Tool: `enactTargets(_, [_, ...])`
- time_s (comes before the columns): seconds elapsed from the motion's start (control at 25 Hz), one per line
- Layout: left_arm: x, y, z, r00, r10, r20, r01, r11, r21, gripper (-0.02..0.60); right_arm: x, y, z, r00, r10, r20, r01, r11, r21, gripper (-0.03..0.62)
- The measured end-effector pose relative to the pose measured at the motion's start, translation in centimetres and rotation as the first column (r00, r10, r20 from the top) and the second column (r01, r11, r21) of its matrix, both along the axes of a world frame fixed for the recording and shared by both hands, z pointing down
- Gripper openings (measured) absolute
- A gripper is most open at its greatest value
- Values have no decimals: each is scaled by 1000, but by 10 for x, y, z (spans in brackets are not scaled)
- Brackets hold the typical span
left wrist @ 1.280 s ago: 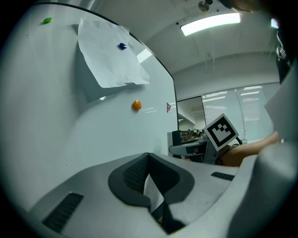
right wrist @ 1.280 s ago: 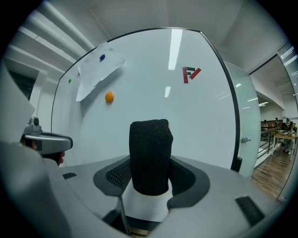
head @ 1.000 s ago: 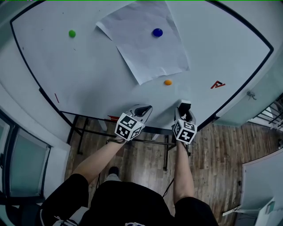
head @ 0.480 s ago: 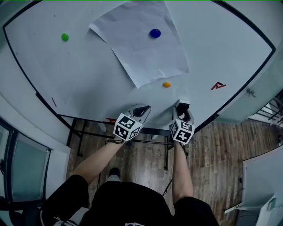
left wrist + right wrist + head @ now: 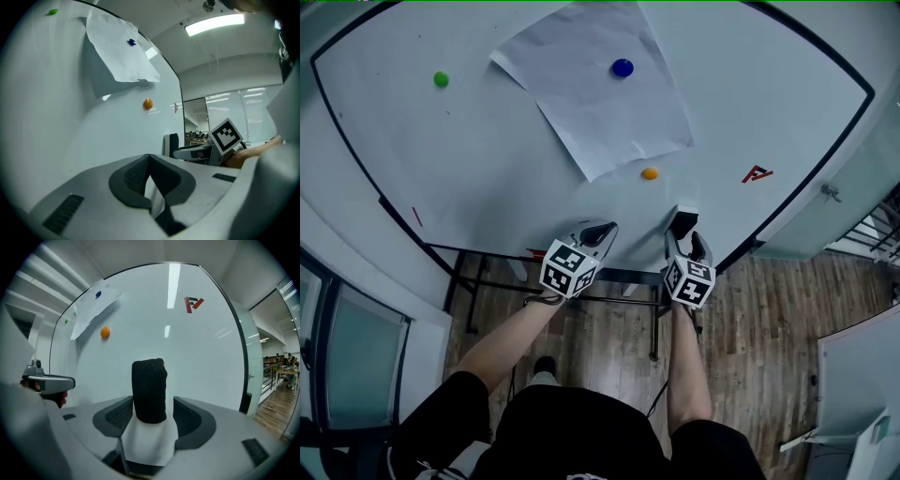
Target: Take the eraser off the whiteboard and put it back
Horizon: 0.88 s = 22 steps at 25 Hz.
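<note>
Right claw (image 5: 151,414) opens, letting go of the eraser (image 5: 150,390) set against the whiteboard (image 5: 197,348), so put-back looks nearly done; left claw (image 5: 149,180) pressed together, empty.

— Whiteboard (image 5: 487,178), far part: contents?
— Sheet of paper (image 5: 600,103) at far centre, one magnet (image 5: 622,67) on it near its far edge. Second magnet (image 5: 441,80) well apart, far left.
— Near part?
— Third magnet (image 5: 650,173) just off the sheet's near edge; printed mark (image 5: 757,174) to its right. Eraser (image 5: 684,223) nearer than that magnet, at the board's near edge, between jaws of right gripper (image 5: 685,232), now opening. Left gripper (image 5: 602,231) to its left, at same edge.
</note>
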<state>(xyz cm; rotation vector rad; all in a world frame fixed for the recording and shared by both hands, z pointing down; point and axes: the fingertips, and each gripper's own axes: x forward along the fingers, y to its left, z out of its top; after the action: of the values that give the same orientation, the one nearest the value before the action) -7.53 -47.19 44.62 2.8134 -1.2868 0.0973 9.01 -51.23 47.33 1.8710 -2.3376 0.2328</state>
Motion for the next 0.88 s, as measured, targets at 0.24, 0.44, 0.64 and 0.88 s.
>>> enactTargets(0.24, [6,16,-1,1000,-17,-20,16,1000,-15,15,12,27,-4,1000,-13,21,12,999,37,262])
enactTargets(0.44, [19,35,-1,999,-31,-30,30,999,-21,15,29,51,-3,999,-22,27,21,999,39,262])
enactTargets(0.64, [35,57,7,999,-38,-23,37,999,-33,15,44,76,8,998,-43,37,42,999,19,259])
enactTargets(0.88, [47,83,13,999,-51,-14,51,998,-39,15,57,103,16,998,-58,38,58,998,15,196])
